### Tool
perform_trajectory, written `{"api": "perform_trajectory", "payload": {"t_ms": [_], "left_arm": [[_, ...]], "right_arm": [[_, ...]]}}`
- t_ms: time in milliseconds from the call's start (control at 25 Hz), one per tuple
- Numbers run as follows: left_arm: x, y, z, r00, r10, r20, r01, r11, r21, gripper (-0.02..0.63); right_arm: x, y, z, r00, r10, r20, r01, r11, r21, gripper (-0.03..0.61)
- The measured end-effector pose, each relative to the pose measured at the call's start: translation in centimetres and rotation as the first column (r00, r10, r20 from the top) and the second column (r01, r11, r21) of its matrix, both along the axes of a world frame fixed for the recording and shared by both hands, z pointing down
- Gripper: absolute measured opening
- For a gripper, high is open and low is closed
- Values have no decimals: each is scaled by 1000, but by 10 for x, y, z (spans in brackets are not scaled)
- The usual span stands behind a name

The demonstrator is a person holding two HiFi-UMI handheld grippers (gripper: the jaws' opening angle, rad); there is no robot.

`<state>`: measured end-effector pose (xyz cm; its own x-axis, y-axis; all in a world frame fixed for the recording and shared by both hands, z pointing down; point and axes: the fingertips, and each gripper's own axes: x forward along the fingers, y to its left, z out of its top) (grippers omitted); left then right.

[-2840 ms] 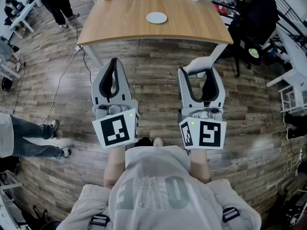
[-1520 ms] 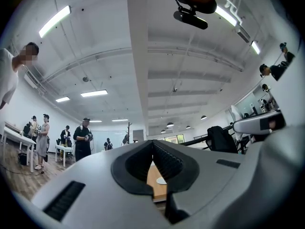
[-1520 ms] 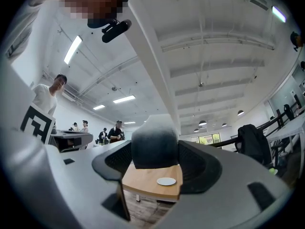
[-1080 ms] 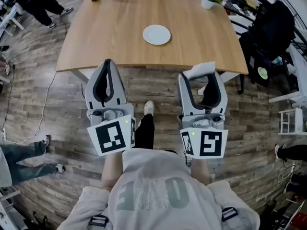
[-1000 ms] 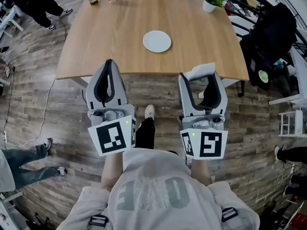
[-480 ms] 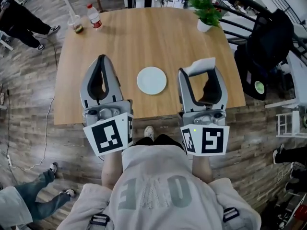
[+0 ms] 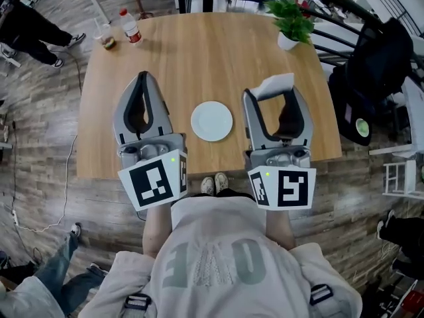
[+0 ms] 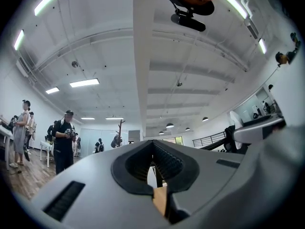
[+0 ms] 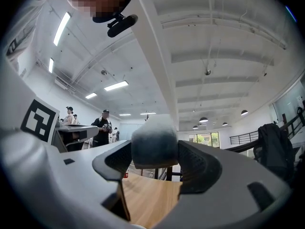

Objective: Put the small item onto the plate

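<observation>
Your right gripper has its jaws clamped on the small white item, held over the wooden table. The plate lies on the table between your grippers, apart from the item. Your left gripper has its jaws pressed together

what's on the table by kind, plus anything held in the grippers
plate: 1
potted plant: 1
bottle: 1
cup: 1
white block, held in the right gripper: 1
total: 5
</observation>
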<state>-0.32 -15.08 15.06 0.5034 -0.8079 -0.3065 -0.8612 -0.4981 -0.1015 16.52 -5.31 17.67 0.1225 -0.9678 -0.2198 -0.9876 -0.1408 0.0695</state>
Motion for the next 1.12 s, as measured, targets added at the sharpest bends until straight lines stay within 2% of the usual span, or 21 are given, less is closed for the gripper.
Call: {"api": "perform_trajectory", "payload": {"t_ms": [480, 680, 800, 880, 960, 1120], "left_arm": [[0, -8, 3, 998, -62, 2, 62, 998, -14, 8], [-2, -8, 11, 996, -84, 12, 85, 996, -29, 8], [0, -8, 20, 993, -113, 30, 113, 994, 4, 9], [1, -8, 34, 987, -143, 76, 142, 990, 20, 9], [2, -10, 55, 983, -148, 112, 152, 988, -25, 8], [1, -12, 86, 984, -137, 114, 151, 982, -117, 9]], "right_arm": [[0, -19, 5, 996, -89, 3, 89, 996, -30, 307], [-3, -34, 16, 985, -166, 40, 169, 981, -96, 307], [-3, -54, 36, 980, -198, 28, 200, 966, -163, 307], [-5, -71, 59, 976, -219, 16, 216, 946, -243, 307], [-11, -85, 83, 968, -252, 15, 243, 911, -333, 308], [-22, -103, 132, 947, -320, 15, 287, 827, -483, 307]]}}
